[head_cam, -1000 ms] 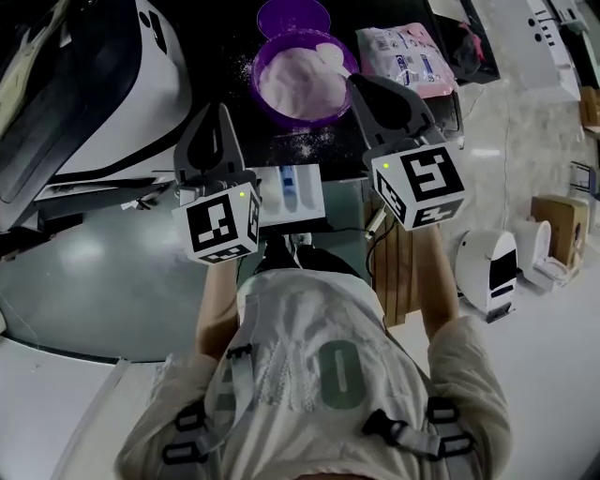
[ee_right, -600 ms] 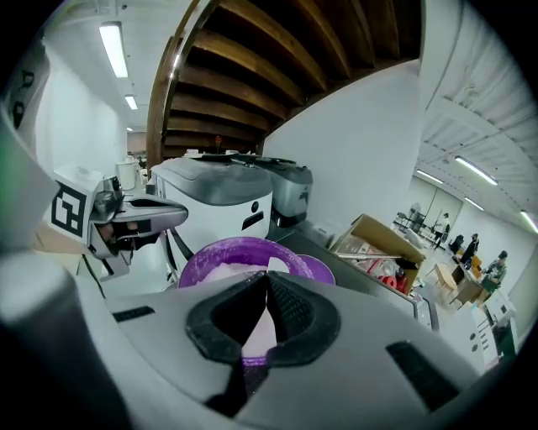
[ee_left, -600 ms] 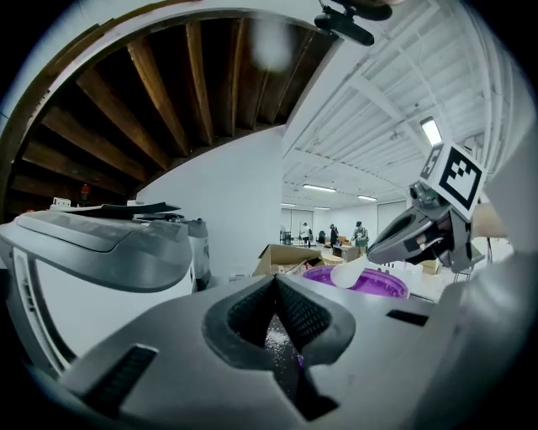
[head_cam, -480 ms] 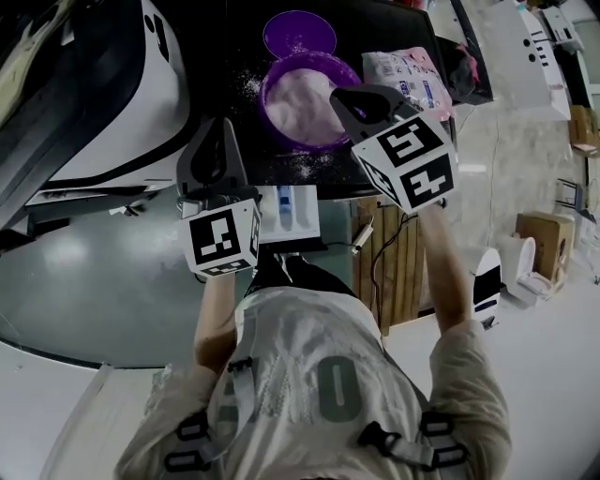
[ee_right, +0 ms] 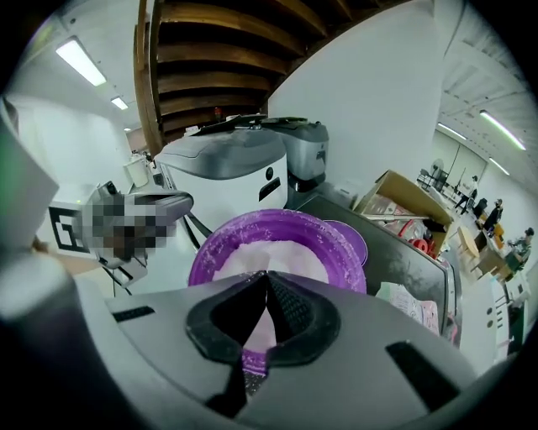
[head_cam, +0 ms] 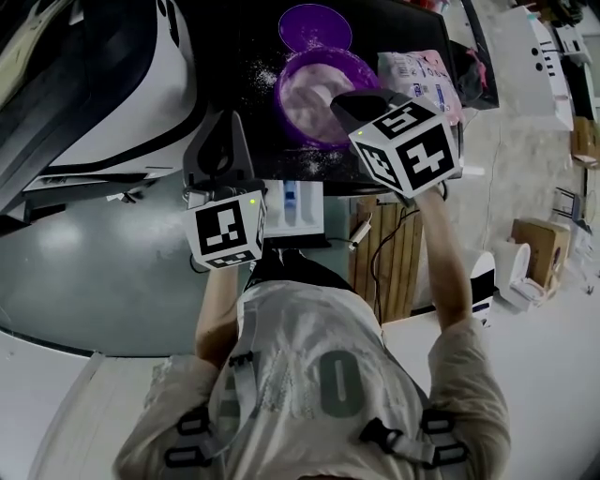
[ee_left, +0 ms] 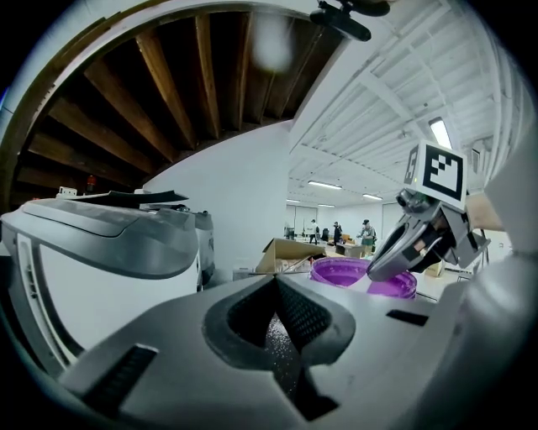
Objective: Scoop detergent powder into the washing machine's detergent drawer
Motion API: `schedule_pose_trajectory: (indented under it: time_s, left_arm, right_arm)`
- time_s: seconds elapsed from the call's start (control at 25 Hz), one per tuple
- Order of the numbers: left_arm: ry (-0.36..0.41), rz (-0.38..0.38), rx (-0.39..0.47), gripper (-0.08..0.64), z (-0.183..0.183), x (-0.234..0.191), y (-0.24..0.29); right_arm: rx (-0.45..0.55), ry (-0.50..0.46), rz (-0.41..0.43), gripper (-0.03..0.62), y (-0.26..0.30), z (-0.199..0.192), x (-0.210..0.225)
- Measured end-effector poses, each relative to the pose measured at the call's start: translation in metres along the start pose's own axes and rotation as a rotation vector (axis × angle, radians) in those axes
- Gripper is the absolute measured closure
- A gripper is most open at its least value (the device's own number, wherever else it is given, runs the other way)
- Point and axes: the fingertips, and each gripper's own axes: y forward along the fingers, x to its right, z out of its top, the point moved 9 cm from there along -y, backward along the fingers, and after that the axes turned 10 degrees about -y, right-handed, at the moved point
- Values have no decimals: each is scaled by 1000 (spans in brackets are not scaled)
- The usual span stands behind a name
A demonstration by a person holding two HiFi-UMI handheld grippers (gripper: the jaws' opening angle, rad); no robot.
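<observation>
A purple bowl (head_cam: 309,80) of white detergent powder (head_cam: 305,94) stands on a dark top, with spilled grains around it. My right gripper (head_cam: 361,103) hovers over the bowl's near right rim, shut, with nothing seen between its tips. In the right gripper view the bowl (ee_right: 210,252) and powder (ee_right: 277,252) lie just past the right gripper (ee_right: 267,275). The white detergent drawer (head_cam: 292,208) sits pulled out below the top's edge. My left gripper (head_cam: 220,150) is left of the drawer, shut and empty, as the left gripper view (ee_left: 274,279) confirms.
A purple lid (head_cam: 316,26) lies behind the bowl and a pink detergent bag (head_cam: 419,80) to its right. The white washing machine (head_cam: 112,84) fills the left. A wooden slatted stand (head_cam: 384,262) and boxes (head_cam: 539,239) are on the floor at right.
My right gripper has swung left from beside the bowl to above its near right rim. The left gripper has stayed almost where it was.
</observation>
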Motion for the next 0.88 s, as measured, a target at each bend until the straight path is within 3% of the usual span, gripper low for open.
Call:
schedule_pose_trajectory:
  time_s: [0.36,0.72,0.88]
  left_arm:
    - [-3,1,-15,540,-5,1,-2]
    - [13,16,11,540,6,-2,-8]
    - [20,25,23,540,11,-1,-11]
  right_arm:
    - [-15,92,102,583,3,-2,-5]
    - [91,302,149,583,-6,-9,7]
    - [180,476,180,583,-12,-19,15]
